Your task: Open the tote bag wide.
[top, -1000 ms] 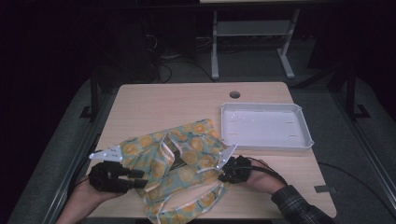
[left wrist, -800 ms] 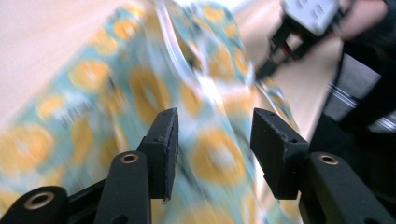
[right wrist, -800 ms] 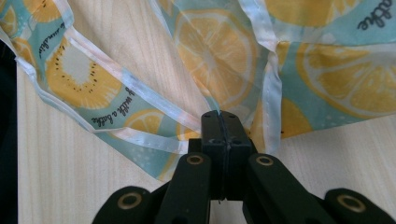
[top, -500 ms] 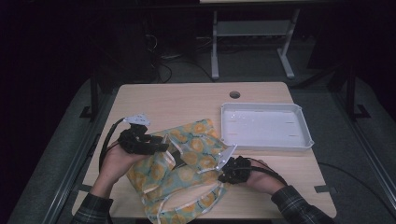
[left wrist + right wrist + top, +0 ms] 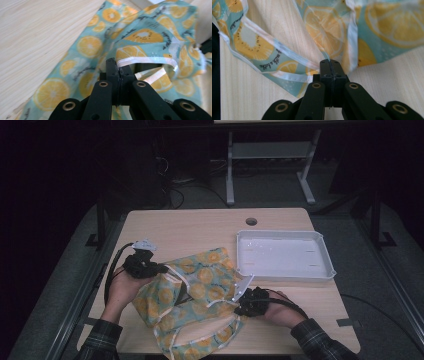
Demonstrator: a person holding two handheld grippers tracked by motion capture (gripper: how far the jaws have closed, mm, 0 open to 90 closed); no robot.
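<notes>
Both pinches are on: the left hand-held gripper, jaws just closing, clamps the white hem, the right hand-held gripper an edge of the light, floppy lemon-print cloth rumpled on the worktop — best gripped by its hems.

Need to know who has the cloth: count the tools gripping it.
2. The left tool is shut on the cloth at its white-trimmed left edge, having just closed there. The right tool is shut on the cloth's right edge, near the tray.
</notes>
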